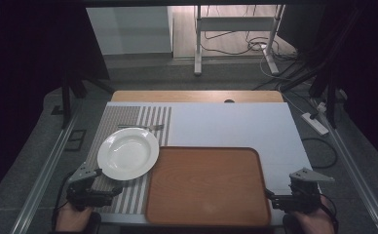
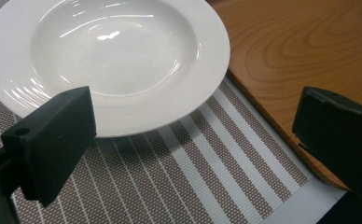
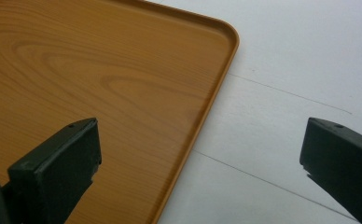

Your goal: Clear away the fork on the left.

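A white deep plate (image 1: 128, 153) rests on a striped placemat (image 1: 128, 197) at the table's left, with a fork (image 1: 141, 127) lying just behind it. A wooden tray (image 1: 206, 185) sits to the right of the mat. My left gripper (image 1: 113, 191) is low at the front left, just short of the plate's near rim, and is open with nothing between its jaws. In the left gripper view the plate (image 2: 109, 51) lies beyond the open gripper (image 2: 193, 135). My right gripper (image 1: 271, 196) is open by the tray's front right corner. The tray (image 3: 90, 79) edge runs between that gripper's (image 3: 200, 158) jaws.
A white sheet (image 1: 236, 124) covers the tabletop behind and to the right of the tray. A power strip (image 1: 314, 123) and cables lie on the floor at the right. A metal stand (image 1: 236, 34) is beyond the table.
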Demonstrator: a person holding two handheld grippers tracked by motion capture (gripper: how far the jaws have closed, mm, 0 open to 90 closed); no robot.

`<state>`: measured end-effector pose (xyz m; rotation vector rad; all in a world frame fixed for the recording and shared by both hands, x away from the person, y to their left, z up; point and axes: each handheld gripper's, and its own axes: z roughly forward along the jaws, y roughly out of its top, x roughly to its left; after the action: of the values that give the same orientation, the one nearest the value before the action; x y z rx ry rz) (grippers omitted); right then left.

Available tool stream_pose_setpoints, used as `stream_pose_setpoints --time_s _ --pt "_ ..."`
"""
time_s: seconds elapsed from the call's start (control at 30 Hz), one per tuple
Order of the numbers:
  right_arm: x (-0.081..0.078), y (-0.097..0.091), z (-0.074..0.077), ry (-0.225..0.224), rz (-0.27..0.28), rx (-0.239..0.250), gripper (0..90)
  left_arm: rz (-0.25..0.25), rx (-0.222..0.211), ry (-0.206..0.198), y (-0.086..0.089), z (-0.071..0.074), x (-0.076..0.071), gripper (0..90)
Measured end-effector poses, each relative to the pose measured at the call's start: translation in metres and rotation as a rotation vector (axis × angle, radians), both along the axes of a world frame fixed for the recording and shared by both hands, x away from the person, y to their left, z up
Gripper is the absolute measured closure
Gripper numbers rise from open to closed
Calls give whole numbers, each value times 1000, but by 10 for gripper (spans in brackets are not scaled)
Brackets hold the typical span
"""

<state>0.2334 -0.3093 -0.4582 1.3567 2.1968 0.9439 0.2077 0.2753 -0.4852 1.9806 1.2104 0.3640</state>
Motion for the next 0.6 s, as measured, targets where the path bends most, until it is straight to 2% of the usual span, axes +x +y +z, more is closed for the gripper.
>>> stream_pose_setpoints --time_s 0.17,0.6 --pt "0 0 0 6 6 0 0 -6 -15 14 1 0 2 5" --pt "1 2 -1 17 25 -10 0 -11 -13 33 1 -1 4 4"
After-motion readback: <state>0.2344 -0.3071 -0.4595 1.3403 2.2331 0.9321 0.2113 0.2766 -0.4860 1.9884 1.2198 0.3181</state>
